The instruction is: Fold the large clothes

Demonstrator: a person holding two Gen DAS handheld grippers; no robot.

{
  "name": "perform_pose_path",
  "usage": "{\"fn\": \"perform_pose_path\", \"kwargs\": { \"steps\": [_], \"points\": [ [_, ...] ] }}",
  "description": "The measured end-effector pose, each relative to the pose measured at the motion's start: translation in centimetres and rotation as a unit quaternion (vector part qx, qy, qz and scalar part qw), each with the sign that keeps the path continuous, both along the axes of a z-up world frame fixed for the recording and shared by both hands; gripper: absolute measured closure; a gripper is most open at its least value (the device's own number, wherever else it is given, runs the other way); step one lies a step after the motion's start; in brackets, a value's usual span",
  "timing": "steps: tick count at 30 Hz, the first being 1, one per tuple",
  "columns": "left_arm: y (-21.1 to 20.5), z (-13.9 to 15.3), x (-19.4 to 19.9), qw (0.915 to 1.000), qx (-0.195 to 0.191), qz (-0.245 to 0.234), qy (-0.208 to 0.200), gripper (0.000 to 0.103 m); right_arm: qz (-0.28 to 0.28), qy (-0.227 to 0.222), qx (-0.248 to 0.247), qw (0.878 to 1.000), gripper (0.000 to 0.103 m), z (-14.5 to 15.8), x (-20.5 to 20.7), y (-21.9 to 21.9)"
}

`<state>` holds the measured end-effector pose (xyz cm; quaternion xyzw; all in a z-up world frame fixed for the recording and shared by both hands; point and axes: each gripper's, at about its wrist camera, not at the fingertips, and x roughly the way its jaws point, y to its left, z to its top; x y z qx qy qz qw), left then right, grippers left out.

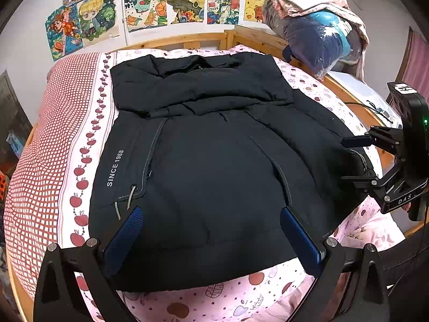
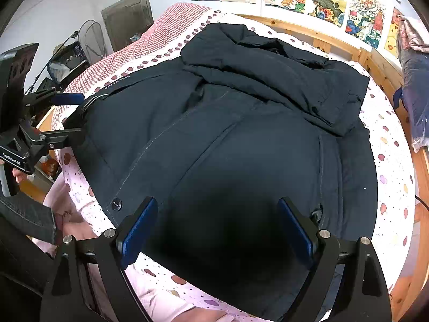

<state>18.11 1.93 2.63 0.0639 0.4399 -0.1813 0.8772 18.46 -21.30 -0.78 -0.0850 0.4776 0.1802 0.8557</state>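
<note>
black padded jacket [image 1: 209, 166] flat on bed [image 1: 53, 161], hood toward headboard [image 1: 187, 40]

1. A dark jacket [image 1: 209, 161] is lying flat on the bed [image 1: 80, 177], with its hood folded down at the far end.
2. The left gripper [image 1: 211, 230] is hovering over the near hem with its blue fingers [image 1: 126, 236] spread wide.
3. The right gripper [image 1: 348, 161] is reaching in from the right side, its fingers apart at the jacket edge.
4. Colourful drawings [image 1: 150, 8] are hanging on the wall.
</note>
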Motion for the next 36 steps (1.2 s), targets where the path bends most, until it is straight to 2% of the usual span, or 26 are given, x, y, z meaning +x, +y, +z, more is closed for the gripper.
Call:
{"fn": "perform_pose_path", "kwargs": {
  "steps": [4, 10, 15, 17, 21, 24, 28, 31, 36],
  "points": [
    [0.3, 0.0, -0.3, 1.0000, -0.001, -0.001, -0.002, 0.000, 0.000, -0.001, 0.001, 1.000, 0.016, 0.0, -0.1, 0.1],
    [-0.5, 1.1, -0.4, 0.9979, 0.016, -0.021, -0.059, 0.000, -0.003, -0.008, -0.002, 1.000, 0.016, 0.1, 0.1, -0.3],
    [-0.8, 1.5, -0.3, 0.9969, -0.005, -0.027, -0.074, 0.000, -0.010, -0.012, -0.002, 1.000, 0.016, -0.1, 0.2, -1.0],
    [-0.9, 1.3, -0.3, 0.9963, -0.001, -0.030, -0.080, 0.000, -0.011, -0.010, -0.005, 1.000, 0.016, -0.4, 0.2, -1.3],
    [-1.2, 0.8, 0.2, 0.9964, -0.002, -0.028, -0.079, 0.000, -0.002, -0.020, -0.030, 0.999, 0.016, -1.0, -0.1, -1.5],
    [-1.4, 0.4, 0.3, 0.9964, 0.000, -0.027, -0.081, 0.000, 0.014, -0.045, -0.052, 0.998, 0.016, -0.9, -0.1, -1.3],
    [-1.1, 0.2, 0.1, 0.9958, -0.001, -0.024, -0.089, 0.000, 0.018, -0.055, -0.044, 0.997, 0.016, -0.9, 0.5, -1.1],
    [-0.9, -0.2, 0.1, 0.9959, 0.001, -0.020, -0.089, 0.000, 0.031, -0.083, -0.054, 0.995, 0.016, -0.9, 0.8, -0.2],
    [-0.5, -0.9, 0.3, 0.9965, 0.006, -0.020, -0.081, 0.000, 0.044, -0.077, -0.044, 0.995, 0.016, -1.1, 1.3, 0.5]
  ]
}}
